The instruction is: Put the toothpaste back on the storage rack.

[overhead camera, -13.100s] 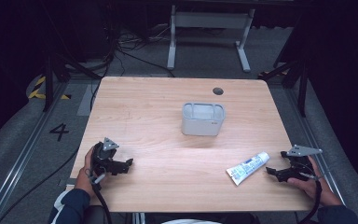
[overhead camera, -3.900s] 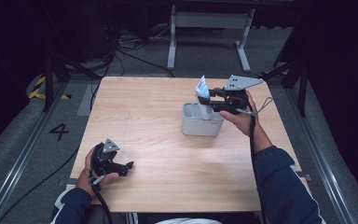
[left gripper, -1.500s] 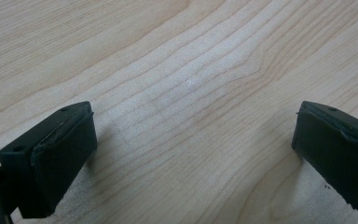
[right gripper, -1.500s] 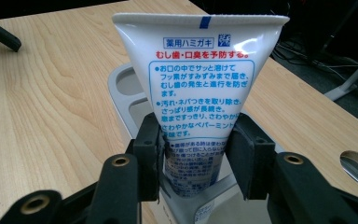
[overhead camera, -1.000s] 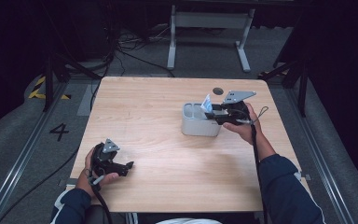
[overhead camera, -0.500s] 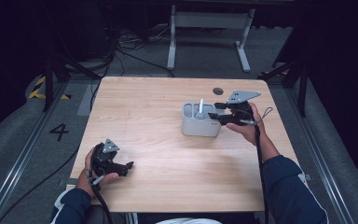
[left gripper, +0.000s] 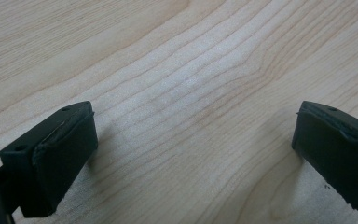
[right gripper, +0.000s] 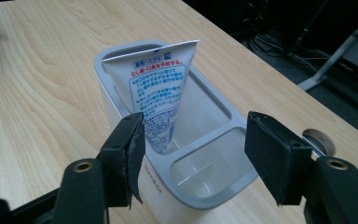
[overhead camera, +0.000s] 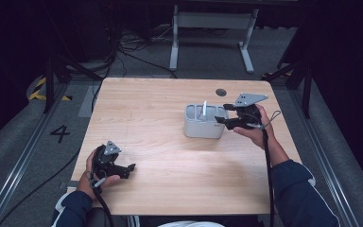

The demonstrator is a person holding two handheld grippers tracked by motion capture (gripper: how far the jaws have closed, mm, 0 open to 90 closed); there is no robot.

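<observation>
A white toothpaste tube point(right gripper: 161, 88) with blue and red print stands cap-down in the larger compartment of a grey-white holder point(overhead camera: 194, 128), its flat crimped end point(overhead camera: 204, 108) sticking up. The holder's rim point(right gripper: 214, 186) sits just under my right gripper point(right gripper: 193, 154), which is open, its jaws apart and empty just beside the tube. In the high view the right gripper point(overhead camera: 223, 119) hovers at the holder's right side. My left gripper point(overhead camera: 128, 169) rests low on the table near the front left, open, with only bare wood between its fingertips point(left gripper: 193, 154).
The wooden table point(overhead camera: 146, 113) has a round cable hole point(overhead camera: 221, 92) behind the holder. A smaller compartment point(right gripper: 205, 161) of the holder is empty. Metal frame legs point(overhead camera: 212, 28) and cables lie on the floor beyond the far edge.
The right gripper carried the tube from the front right of the table to the holder, lowered it in, then opened and drew back slightly to the right. The left gripper stayed put.
</observation>
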